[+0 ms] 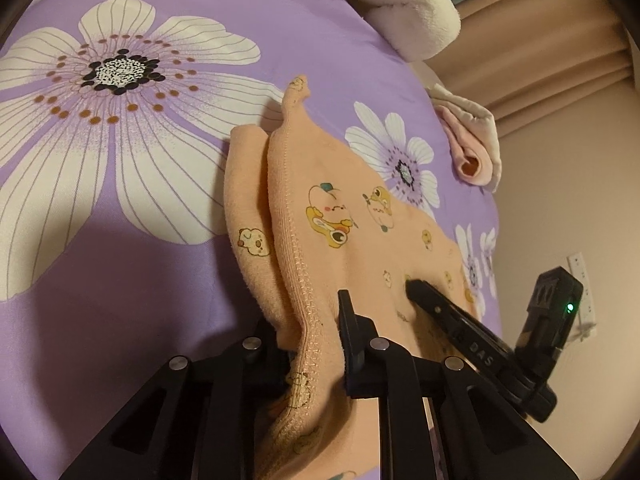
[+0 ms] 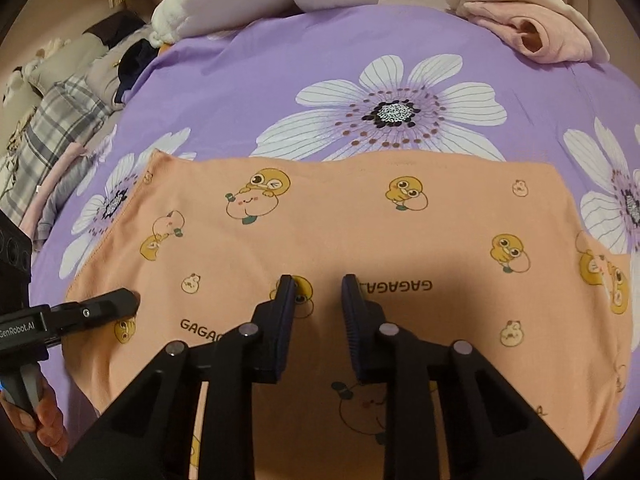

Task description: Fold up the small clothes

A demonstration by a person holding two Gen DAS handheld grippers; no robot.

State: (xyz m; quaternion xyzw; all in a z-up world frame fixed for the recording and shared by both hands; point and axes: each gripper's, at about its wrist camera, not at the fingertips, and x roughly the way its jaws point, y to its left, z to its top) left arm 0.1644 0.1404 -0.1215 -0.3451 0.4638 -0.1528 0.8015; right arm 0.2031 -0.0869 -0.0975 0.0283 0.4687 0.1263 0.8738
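Peach cotton printed with cartoon ducks, our small garment (image 2: 340, 240) lies spread flat on the purple floral bedsheet (image 2: 248, 80). "GAGAGA" reads across it. Our left gripper (image 1: 308, 320) is closed on a bunched, stitched edge of the cloth; our right gripper (image 2: 317, 292) hovers over the middle, jaws parted and holding nothing. "GenRobot.AI" marks the left tool.
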